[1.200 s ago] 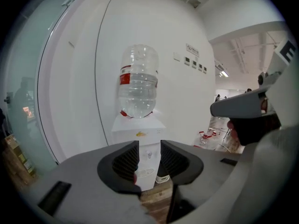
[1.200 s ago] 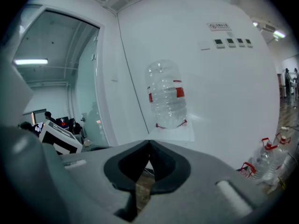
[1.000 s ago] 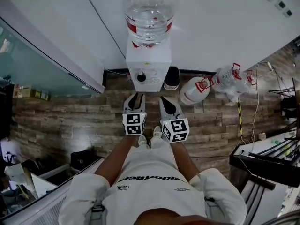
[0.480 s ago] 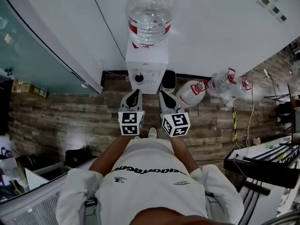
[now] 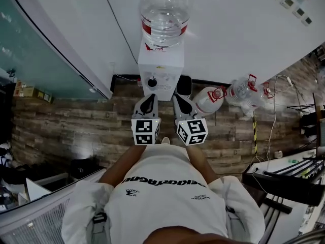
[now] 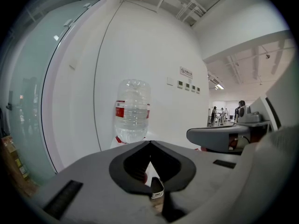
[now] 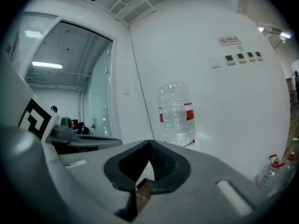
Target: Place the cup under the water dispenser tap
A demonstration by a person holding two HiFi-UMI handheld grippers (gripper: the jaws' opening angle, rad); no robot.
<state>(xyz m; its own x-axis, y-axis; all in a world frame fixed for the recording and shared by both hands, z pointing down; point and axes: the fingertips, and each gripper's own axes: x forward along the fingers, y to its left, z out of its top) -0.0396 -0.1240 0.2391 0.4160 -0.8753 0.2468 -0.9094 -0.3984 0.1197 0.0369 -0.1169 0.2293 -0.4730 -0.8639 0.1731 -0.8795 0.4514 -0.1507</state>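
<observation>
- Hiding most of the water dispenser [image 5: 160,69] in both gripper views, the closed jaws leave only its upturned bottle [image 6: 132,110] showing above them. No view lets the cup be made out.
- The dispenser stands upright against the white wall [image 5: 238,29], long axis vertical, the dark knob [image 5: 151,82] on its front facing the person.
- The left gripper [image 5: 149,99] and right gripper [image 5: 179,98] point at it side by side, each with tips pressed together on nothing.
</observation>
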